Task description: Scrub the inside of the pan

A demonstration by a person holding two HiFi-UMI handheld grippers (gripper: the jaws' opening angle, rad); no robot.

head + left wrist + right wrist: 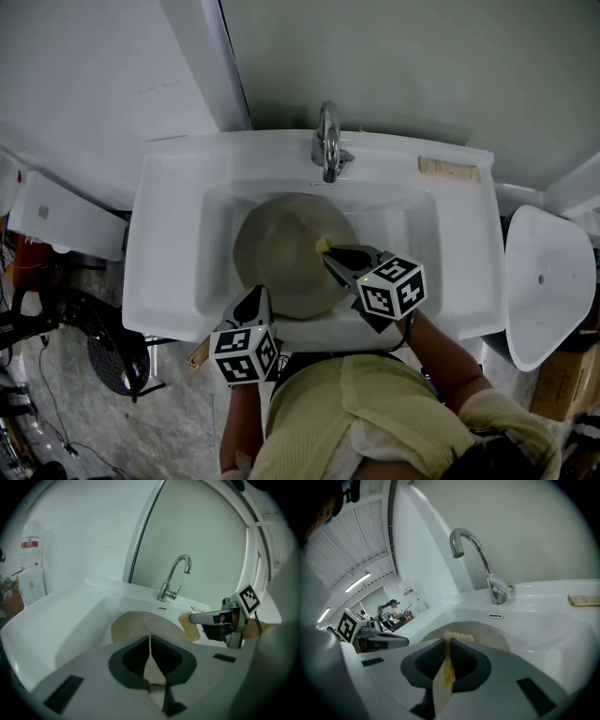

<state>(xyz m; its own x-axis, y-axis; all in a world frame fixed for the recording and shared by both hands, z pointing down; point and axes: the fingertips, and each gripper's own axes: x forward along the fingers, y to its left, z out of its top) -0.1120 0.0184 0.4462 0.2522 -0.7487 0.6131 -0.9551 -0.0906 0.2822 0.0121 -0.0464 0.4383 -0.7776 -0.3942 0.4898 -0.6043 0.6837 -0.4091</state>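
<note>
A round tan pan point(281, 248) lies tilted in the white sink basin point(178, 244). At the pan's near edge my left gripper point(255, 302) is shut on it; in the left gripper view the jaws meet around a tan piece point(154, 670) of the pan point(133, 623). My right gripper point(330, 253) comes in from the right and is shut on a yellow sponge point(322, 245), which sits against the pan's inner face. In the right gripper view the sponge point(457, 635) sticks out past the closed jaws over the pan point(490, 638).
A chrome faucet point(327, 142) stands at the back of the sink, with a small tan bar point(448, 169) on the ledge to its right. A white toilet point(548, 281) is at the right. Cables and clutter point(56, 328) lie on the floor to the left.
</note>
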